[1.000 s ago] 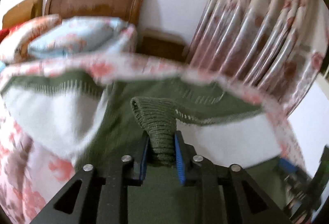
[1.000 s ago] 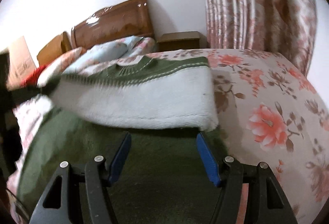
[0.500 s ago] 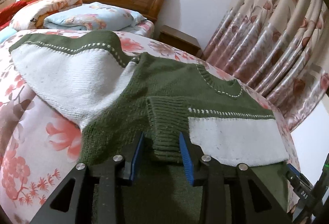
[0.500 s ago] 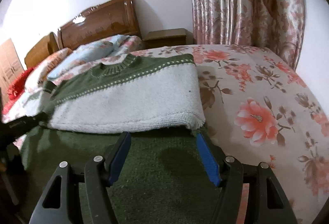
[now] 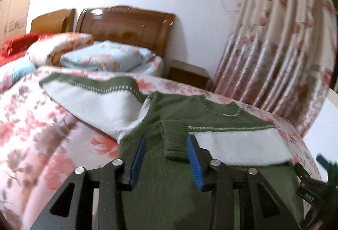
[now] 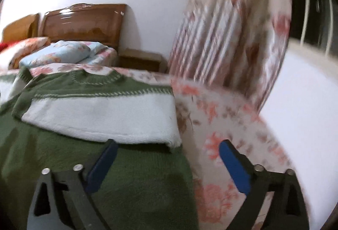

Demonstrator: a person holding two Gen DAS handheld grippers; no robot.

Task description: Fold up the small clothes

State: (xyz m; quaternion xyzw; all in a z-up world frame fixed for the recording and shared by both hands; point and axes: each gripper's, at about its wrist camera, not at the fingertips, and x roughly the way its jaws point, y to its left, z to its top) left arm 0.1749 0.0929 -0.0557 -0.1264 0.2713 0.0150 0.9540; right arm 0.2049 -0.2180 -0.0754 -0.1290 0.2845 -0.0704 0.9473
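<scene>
green and white knitted sweater lies on the floral bedspread; left gripper has just let go its folded sleeve cuff; right gripper gapes too; other sleeve remains.

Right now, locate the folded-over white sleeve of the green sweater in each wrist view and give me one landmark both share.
Left wrist view: the folded white sleeve lies right of centre, just beyond the open left gripper, its green cuff between the fingers.
Right wrist view: it lies centre-left, just beyond the open right gripper.
Shared landmark: the wooden headboard.
</scene>
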